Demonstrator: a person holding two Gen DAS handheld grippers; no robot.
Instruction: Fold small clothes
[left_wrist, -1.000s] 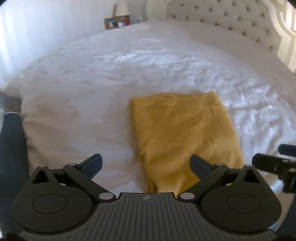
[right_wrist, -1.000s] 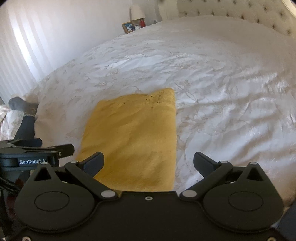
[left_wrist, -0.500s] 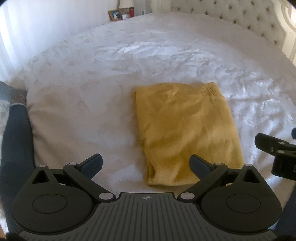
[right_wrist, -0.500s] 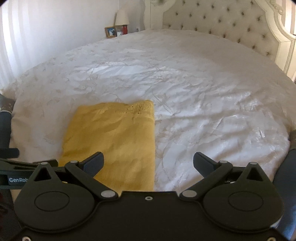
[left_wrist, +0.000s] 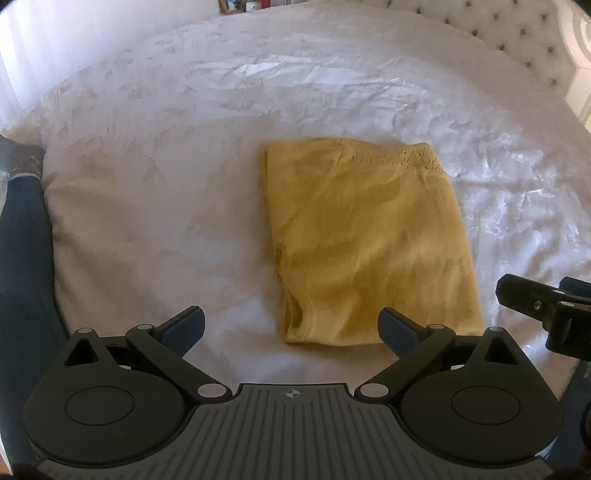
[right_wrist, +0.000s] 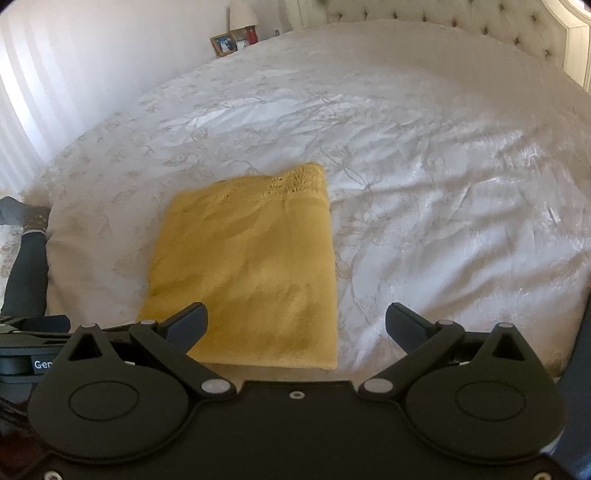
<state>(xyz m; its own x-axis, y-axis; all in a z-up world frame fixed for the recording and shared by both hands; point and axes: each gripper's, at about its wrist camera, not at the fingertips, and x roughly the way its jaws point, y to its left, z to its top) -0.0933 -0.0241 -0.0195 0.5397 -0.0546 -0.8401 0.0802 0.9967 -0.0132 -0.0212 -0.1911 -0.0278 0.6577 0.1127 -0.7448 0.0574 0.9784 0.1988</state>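
The left gripper (left_wrist: 291, 325) hangs over the near edge of the bed (left_wrist: 147, 206) with its fingers spread wide apart and nothing between them. The yellow cloth (left_wrist: 369, 243) lies folded into a flat rectangle on the white bedspread, just ahead of this gripper and toward its right finger, which overlaps the cloth's near right corner in the view. The right gripper (right_wrist: 297, 321) is likewise spread wide and empty; from it the cloth (right_wrist: 251, 266) lies ahead and to the left, its near left corner behind the left finger. The cloth's far edge shows an openwork knit band. A dark-clad leg (left_wrist: 26, 236) rests against the bed's left side. A headboard (right_wrist: 480, 26) stands far ahead.
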